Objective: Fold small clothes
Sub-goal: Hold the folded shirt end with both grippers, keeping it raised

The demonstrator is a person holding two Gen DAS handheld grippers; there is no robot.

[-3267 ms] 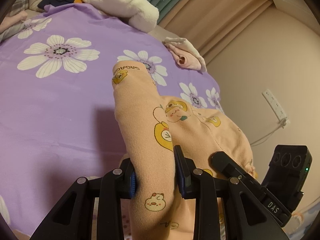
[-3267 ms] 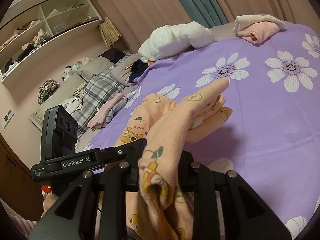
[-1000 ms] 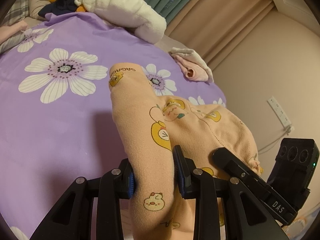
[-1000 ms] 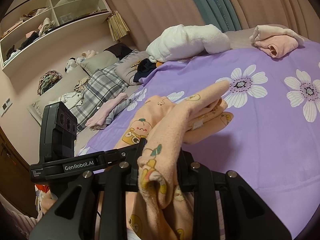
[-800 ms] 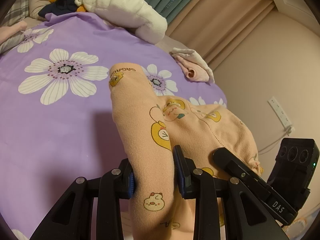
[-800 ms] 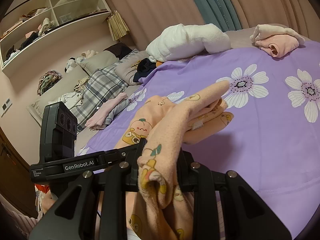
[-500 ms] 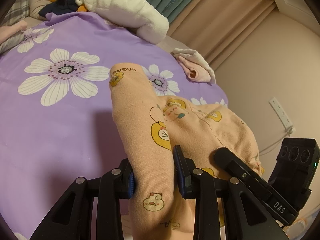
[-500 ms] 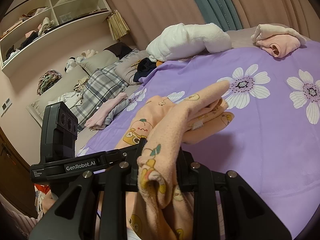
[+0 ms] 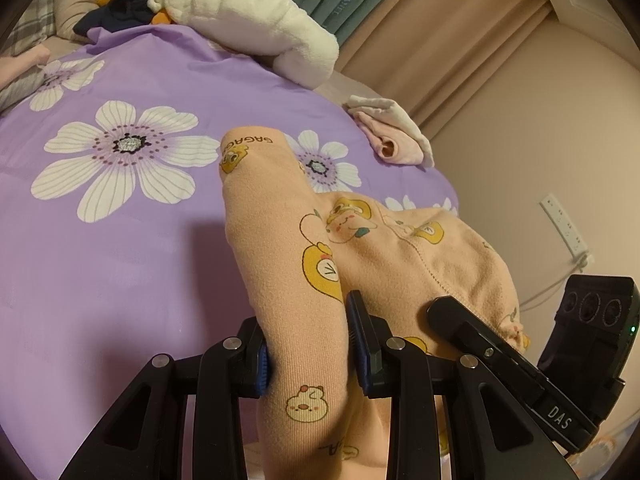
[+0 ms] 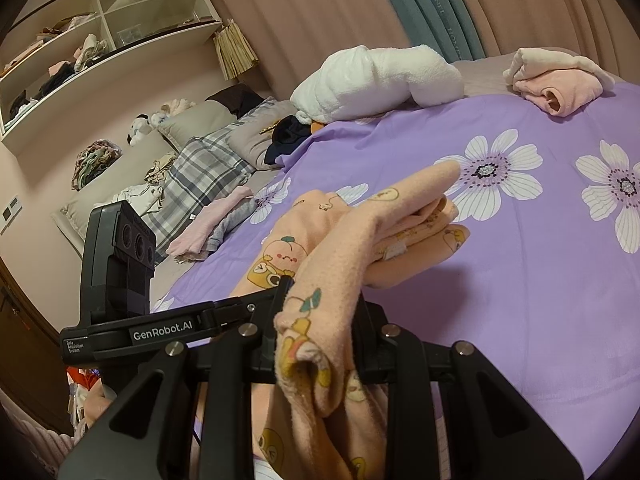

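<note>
Fingers (image 9: 362,344) of left gripper (image 9: 306,346): clamped on a leg of the peach garment (image 9: 280,240), blue pads pressing the cloth from both sides. Fingers (image 10: 366,344) of right gripper (image 10: 316,344): clamped on a bunched edge of the same garment (image 10: 344,248), cloth spilling down between them.

Garment: peach fleece, cartoon fruit and duck prints, lettering near one cuff. Near end lifted in both grippers; far end resting on the purple bedspread (image 9: 100,260), partly doubled over itself.

Bedspread: purple, large white flowers.

White plush bundle (image 10: 376,78): at far edge of bedspread.

Pink rolled garment (image 10: 560,84): far corner, well apart from the peach one.

Plaid pillow (image 10: 204,176): beside the bedspread.

Wall shelves (image 10: 100,40): holding assorted clothes.
</note>
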